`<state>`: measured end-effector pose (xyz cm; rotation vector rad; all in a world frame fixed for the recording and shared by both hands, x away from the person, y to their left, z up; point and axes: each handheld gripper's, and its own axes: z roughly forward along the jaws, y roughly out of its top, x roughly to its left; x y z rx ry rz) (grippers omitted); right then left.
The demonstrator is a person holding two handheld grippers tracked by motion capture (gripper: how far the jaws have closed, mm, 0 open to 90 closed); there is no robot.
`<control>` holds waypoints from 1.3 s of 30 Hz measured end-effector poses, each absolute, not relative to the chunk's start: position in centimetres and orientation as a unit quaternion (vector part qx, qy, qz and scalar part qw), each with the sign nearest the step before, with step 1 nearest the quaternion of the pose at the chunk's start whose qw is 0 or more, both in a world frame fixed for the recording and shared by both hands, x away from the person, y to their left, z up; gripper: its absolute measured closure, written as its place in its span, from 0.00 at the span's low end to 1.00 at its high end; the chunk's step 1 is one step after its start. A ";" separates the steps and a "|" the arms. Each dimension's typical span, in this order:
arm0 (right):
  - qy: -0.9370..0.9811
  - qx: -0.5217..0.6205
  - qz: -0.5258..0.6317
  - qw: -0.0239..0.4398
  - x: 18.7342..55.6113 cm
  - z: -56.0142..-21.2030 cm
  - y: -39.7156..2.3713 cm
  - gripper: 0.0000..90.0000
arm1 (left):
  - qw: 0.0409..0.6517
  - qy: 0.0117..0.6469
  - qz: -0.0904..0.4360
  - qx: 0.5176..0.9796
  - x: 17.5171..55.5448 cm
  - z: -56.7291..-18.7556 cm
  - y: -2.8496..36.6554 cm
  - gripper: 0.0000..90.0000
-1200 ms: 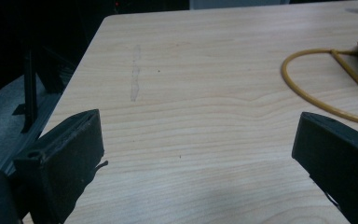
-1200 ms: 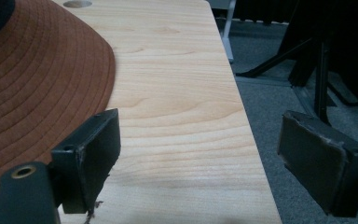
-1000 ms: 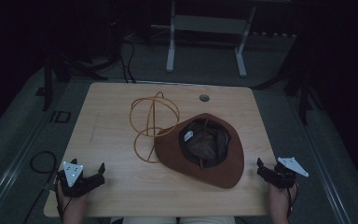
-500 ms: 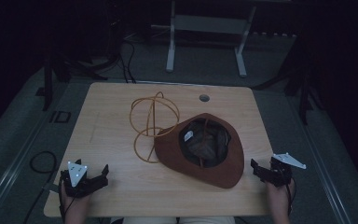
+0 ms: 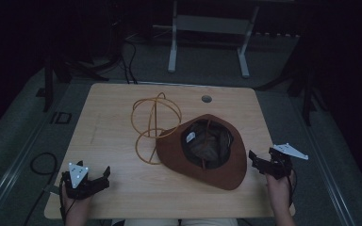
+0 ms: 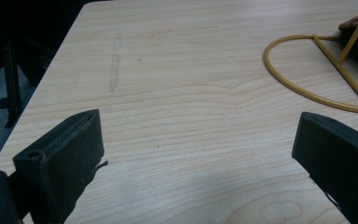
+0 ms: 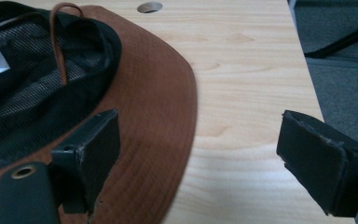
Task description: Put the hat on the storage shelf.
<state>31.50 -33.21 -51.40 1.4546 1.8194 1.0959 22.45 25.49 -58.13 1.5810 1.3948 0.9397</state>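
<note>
1. High view: a brown hat [image 5: 202,150] lies upside down on the right half of the tabletop [image 5: 108,117], touching a yellow wire stand [image 5: 154,126] on its left.
2. The left tool [image 5: 99,178] is spread wide at the near left corner.
3. The right tool [image 5: 258,161] gapes wide, empty, just beside the hat's brim.

Hat [image 5: 202,153] upturned on table [image 5: 113,113], wire stand [image 5: 153,125] touching its left.
</note>
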 end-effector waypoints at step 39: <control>0.775 0.502 0.328 0.200 41.5 -51.4 -24.5 0.22 | 0.398 0.547 0.361 0.642 22.5 -58.1 25.2 0.03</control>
